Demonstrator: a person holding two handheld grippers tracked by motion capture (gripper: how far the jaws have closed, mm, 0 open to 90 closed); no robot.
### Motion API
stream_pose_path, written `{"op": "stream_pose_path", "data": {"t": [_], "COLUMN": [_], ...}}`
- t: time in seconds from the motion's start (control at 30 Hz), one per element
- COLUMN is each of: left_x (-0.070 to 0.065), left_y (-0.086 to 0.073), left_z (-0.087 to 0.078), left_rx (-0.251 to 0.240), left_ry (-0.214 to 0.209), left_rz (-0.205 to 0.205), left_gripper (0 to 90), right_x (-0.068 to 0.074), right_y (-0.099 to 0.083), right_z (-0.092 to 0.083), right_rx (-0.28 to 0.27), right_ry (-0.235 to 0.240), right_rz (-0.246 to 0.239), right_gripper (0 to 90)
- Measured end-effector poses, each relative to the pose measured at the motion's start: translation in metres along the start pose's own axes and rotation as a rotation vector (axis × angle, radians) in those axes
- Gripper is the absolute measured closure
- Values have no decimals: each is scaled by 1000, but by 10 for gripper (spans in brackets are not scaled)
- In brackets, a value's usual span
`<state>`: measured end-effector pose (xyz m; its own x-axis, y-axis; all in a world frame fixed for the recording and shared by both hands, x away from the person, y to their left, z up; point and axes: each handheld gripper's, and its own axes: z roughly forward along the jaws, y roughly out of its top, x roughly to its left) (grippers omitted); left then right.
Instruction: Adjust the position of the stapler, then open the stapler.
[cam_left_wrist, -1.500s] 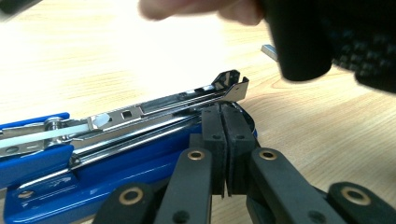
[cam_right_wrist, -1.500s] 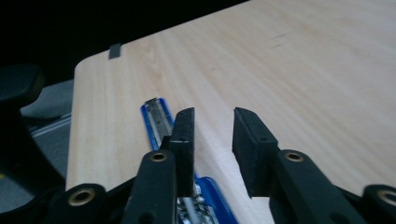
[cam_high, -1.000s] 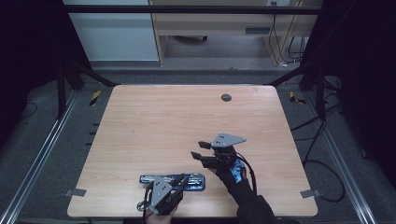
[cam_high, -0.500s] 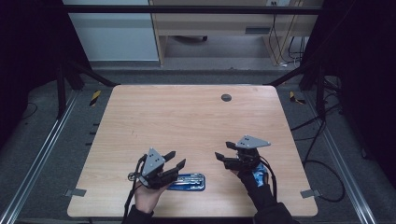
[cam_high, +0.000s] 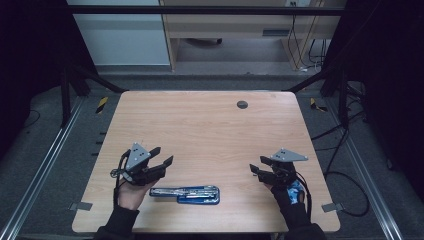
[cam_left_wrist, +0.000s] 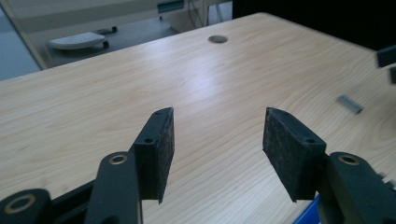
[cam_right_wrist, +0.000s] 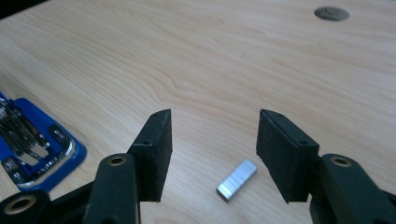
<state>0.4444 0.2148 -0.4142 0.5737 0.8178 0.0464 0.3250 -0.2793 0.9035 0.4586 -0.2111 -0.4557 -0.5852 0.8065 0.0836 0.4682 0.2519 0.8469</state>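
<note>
High view: the blue stapler (cam_high: 185, 193), opened flat with its chrome rail exposed, lies on the pale wood-grain table (cam_high: 210, 130) at lower centre. The left gripper (cam_high: 159, 163) sits at lower left, just above the stapler; its jaws have just been opening and stand wide, with nothing between them. The right gripper (cam_high: 256, 170) is at lower right, well apart from the stapler.

Left gripper view: matte black textured pads (cam_left_wrist: 164, 149), spread over bare wood.

Right gripper view: jaws wide; a small ribbed metal staple strip (cam_right_wrist: 236, 179) lies on the table, low in the frame between them, untouched. The stapler (cam_right_wrist: 32, 144) is at the left edge.

Blue-and-chrome stapler (cam_high: 185, 193), silver staple strip (cam_right_wrist: 236, 179), pale wood-grain table (cam_high: 210, 130), black grippers.
</note>
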Motion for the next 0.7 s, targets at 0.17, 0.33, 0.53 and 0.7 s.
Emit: {"op": "stream_pose_path", "data": {"t": [0.17, 0.33, 0.53, 0.7], "left_x": [17, 32, 49, 61], "left_y": [-14, -31, -47, -63], "left_z": [-3, -9, -14, -21], "left_rx": [41, 81, 107, 123], "left_ry": [28, 65, 83, 117], "left_rz": [-15, 3, -40, -41], "left_gripper": [432, 421, 415, 414], "right_x": [-3, -4, -6, -7], "right_y": [-6, -10, -12, -11], "right_z": [1, 4, 13, 21], "right_rx": [52, 95, 138, 174], "right_ry": [-32, -59, -79, -87], "right_rz": [4, 10, 10, 19], "right_gripper": [463, 466, 476, 516]}}
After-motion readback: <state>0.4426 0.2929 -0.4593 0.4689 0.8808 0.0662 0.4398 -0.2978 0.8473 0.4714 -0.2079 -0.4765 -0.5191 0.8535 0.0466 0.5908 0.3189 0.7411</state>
